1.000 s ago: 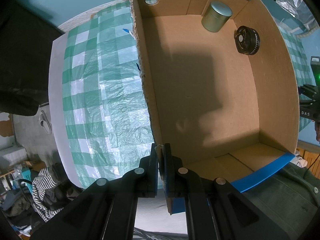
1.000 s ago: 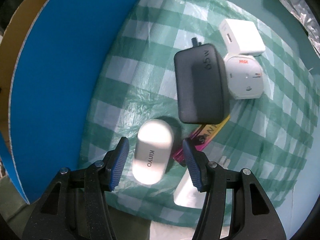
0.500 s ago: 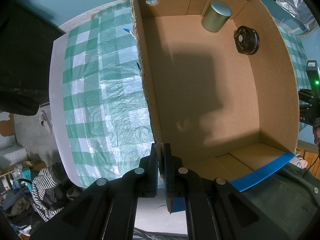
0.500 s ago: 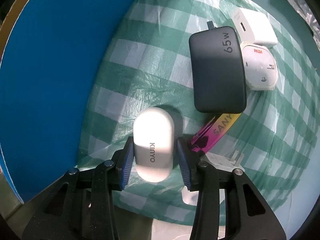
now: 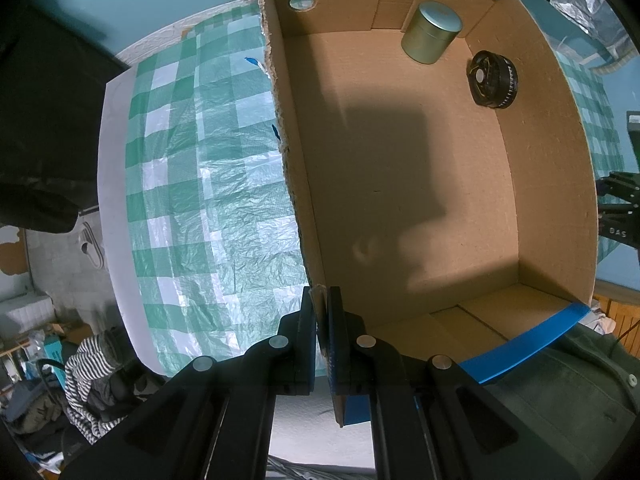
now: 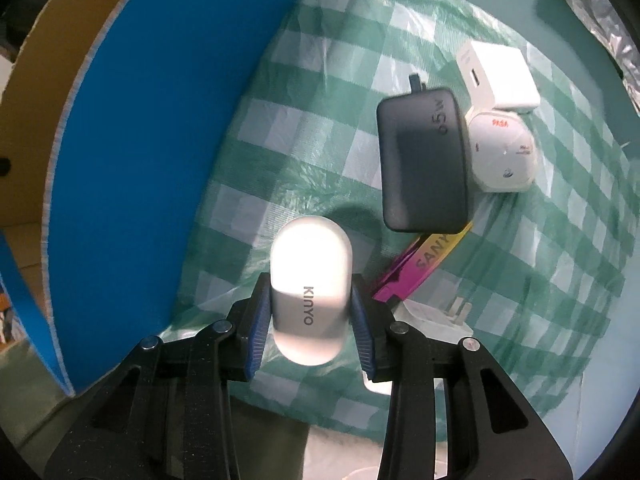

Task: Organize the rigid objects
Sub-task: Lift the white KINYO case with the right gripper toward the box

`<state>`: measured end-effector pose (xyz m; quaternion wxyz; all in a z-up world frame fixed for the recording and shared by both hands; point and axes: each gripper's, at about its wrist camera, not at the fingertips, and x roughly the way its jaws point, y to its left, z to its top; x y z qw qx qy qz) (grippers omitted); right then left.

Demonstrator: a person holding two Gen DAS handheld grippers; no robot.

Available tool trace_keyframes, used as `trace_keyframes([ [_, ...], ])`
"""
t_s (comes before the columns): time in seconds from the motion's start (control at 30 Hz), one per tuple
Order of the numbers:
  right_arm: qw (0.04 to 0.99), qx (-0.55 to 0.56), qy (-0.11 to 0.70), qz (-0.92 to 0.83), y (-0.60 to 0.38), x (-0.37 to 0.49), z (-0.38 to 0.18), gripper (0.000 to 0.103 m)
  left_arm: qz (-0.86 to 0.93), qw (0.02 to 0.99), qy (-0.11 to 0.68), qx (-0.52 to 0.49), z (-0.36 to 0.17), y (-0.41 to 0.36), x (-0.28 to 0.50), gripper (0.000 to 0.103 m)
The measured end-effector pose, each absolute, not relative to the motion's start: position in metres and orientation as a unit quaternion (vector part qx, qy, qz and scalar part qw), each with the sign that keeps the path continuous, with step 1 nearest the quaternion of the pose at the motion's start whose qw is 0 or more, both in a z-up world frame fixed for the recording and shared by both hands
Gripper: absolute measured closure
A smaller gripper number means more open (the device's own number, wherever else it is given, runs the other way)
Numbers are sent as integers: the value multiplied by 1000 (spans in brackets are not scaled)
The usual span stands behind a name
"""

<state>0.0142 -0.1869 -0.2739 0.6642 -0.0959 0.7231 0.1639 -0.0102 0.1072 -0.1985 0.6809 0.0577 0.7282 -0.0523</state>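
Note:
My right gripper [image 6: 311,312] is shut on a white oval KINYO device [image 6: 310,280] and holds it above the green checked cloth, beside the box's blue outer wall [image 6: 160,160]. My left gripper [image 5: 322,320] is shut on the near left wall of the open cardboard box [image 5: 296,184]. Inside the box a gold round tin [image 5: 430,32] and a black round lens [image 5: 494,80] sit at the far right corner.
On the cloth to the right lie a black 65W charger [image 6: 424,160], a white square charger [image 6: 498,74], a white PASA plug [image 6: 502,156], a pink and yellow SANYO pack [image 6: 424,264] and a white plug adapter [image 6: 436,312]. A striped garment [image 5: 92,380] lies below the table.
My right gripper has closed on the KINYO device and lifted it off the cloth. The left gripper has kept its hold on the box wall.

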Motion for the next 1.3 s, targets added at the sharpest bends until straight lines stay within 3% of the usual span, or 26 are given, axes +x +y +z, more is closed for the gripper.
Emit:
trace_keyframes([
  [0.63,692,-119,685,195,-170,43,-178,66,-54,682,727,57,-199,107,-10,98],
  [1.3,701,-157,650,247,-95,87,-155,66,-56,681,728,59,-200,106,-11,98],
])
